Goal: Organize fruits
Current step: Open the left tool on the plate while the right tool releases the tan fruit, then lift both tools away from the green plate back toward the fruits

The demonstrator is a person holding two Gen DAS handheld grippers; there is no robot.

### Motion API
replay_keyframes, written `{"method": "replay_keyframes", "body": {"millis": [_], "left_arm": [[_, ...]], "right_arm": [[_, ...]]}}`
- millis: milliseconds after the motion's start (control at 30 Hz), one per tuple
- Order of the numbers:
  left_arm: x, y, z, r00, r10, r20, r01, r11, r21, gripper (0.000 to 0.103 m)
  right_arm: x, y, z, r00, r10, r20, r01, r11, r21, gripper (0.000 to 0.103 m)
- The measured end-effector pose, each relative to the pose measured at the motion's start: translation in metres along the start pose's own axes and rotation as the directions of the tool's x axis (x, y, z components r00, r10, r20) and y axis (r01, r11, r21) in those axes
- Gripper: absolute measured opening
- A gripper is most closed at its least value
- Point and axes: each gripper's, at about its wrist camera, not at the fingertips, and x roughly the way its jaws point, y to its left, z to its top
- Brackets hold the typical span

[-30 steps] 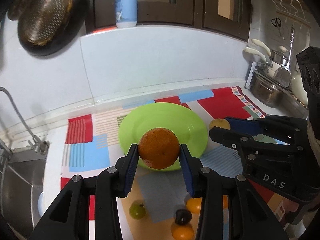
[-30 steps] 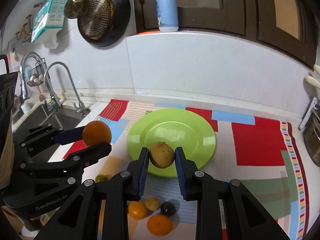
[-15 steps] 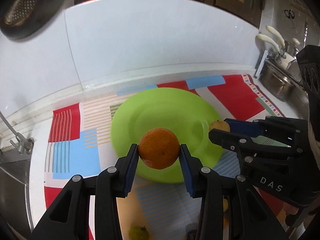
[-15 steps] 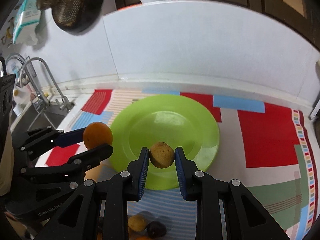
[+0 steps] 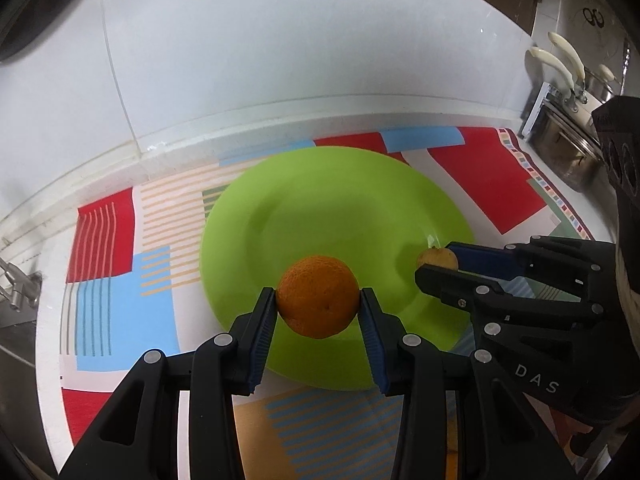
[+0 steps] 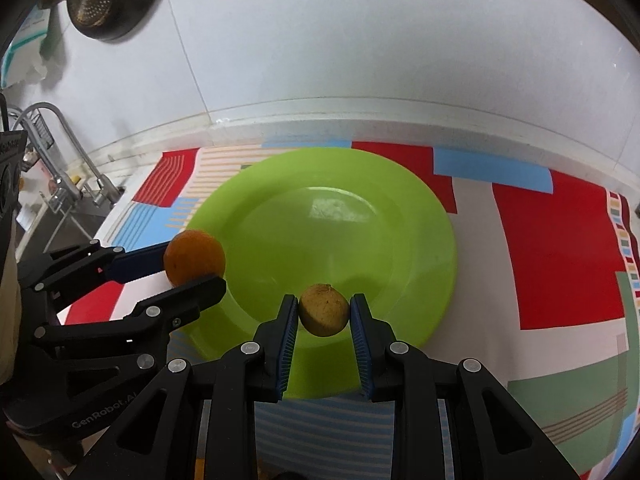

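Fruits: 1 orange point(image 5: 318, 297), 1 small brown-yellow fruit point(image 6: 324, 310) | plate point(image 6: 280, 220): 1, green | left gripper point(image 5: 319, 312): clamped on orange | right gripper point(image 6: 324, 320): clamped on small brown-yellow fruit

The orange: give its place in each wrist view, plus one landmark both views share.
Left wrist view: the orange sits low centre, clamped in the left gripper.
Right wrist view: the orange is at left, beside the plate's left rim.
Shared landmark: the green plate.

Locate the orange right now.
Clamped in the left gripper: the orange sits over the near-left rim of the green plate, left of the brownish fruit.
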Motion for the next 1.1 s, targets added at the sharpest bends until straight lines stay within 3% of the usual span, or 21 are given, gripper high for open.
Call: {"method": "replay_keyframes", "body": {"millis": [100, 433, 733, 833, 1033, 1100], "left_arm": [[-0.002, 0.000, 0.000, 1.000, 0.008, 0.013, -0.008, 1.000, -0.002, 0.048], [-0.034, 0.002, -0.002, 0.996, 0.056, 0.068, -0.055, 0.998, -0.017, 0.052], [-0.091, -0.004, -0.012, 0.983, 0.089, 0.164, -0.081, 0.995, -0.055, 0.071], [-0.109, -0.009, -0.020, 0.976, 0.104, 0.189, -0.096, 0.994, -0.056, 0.076], [-0.141, -0.016, -0.039, 0.965, 0.131, 0.226, -0.118, 0.991, -0.070, 0.085], [-0.149, -0.019, -0.046, 0.962, 0.138, 0.234, -0.125, 0.990, -0.070, 0.086]], "right_arm": [[0.000, -0.001, 0.002, 1.000, -0.006, 0.004, 0.006, 1.000, 0.001, 0.031], [-0.030, -0.001, -0.002, 0.998, -0.019, 0.060, 0.019, 1.000, 0.008, 0.035], [-0.078, 0.012, -0.014, 0.990, -0.020, 0.143, 0.020, 1.000, -0.002, 0.035], [-0.095, 0.016, -0.020, 0.985, -0.024, 0.171, 0.024, 1.000, 0.001, 0.045], [-0.124, 0.024, -0.038, 0.978, -0.030, 0.205, 0.032, 0.999, -0.007, 0.047], [-0.131, 0.026, -0.043, 0.975, -0.037, 0.218, 0.040, 0.999, -0.008, 0.054]]}}
